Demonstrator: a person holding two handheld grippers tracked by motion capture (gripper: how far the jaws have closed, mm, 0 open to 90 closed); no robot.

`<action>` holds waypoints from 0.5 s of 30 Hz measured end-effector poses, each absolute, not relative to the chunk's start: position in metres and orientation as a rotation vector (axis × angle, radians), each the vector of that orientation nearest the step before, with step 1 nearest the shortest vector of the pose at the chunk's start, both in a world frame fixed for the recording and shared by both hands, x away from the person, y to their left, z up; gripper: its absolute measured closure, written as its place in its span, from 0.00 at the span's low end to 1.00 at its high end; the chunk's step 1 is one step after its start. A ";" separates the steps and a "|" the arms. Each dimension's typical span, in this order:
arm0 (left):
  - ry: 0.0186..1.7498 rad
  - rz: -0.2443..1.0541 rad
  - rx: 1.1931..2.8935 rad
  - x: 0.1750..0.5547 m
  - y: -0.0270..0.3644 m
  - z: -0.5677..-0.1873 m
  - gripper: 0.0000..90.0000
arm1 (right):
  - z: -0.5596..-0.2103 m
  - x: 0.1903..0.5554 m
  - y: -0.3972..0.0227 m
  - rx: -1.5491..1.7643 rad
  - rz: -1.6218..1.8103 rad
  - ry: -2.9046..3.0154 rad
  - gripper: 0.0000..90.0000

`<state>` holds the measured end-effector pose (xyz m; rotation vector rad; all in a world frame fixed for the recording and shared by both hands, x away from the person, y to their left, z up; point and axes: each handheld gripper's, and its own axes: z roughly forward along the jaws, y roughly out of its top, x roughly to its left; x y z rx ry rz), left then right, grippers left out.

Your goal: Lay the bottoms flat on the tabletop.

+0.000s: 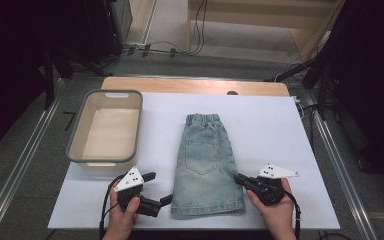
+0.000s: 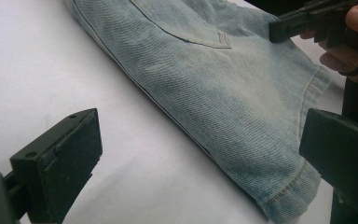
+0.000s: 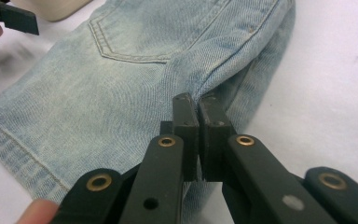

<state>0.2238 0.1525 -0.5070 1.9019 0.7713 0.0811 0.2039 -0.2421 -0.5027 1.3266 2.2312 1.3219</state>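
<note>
Basin sits at table's 10 o'clock. Left gripper, jaws spread wide, waits just off denim shorts' 7 o'clock hem corner. Shorts lie flat, dead centre, waistband at 12. Right gripper, jaws clenched, pinches shorts' 4 o'clock edge.

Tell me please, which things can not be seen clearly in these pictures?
- Shorts, underside: hidden in each view; they lie flat on the table.
- Cloth between the right gripper jaws: right gripper view, covered by the pads; how many layers are pinched cannot be told.
- Bin: cut by the top edge in the right gripper view.
- Left gripper: left gripper view, right jaw cut by the edge.
</note>
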 end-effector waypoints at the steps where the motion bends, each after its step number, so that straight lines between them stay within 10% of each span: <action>1: 0.771 0.081 1.902 0.224 0.153 -0.507 0.00 | -0.503 0.204 -0.243 1.331 1.323 2.231 0.95; 15: 0.772 0.083 1.903 0.224 0.152 -0.507 0.00 | -0.506 0.198 -0.248 1.347 1.303 2.253 0.94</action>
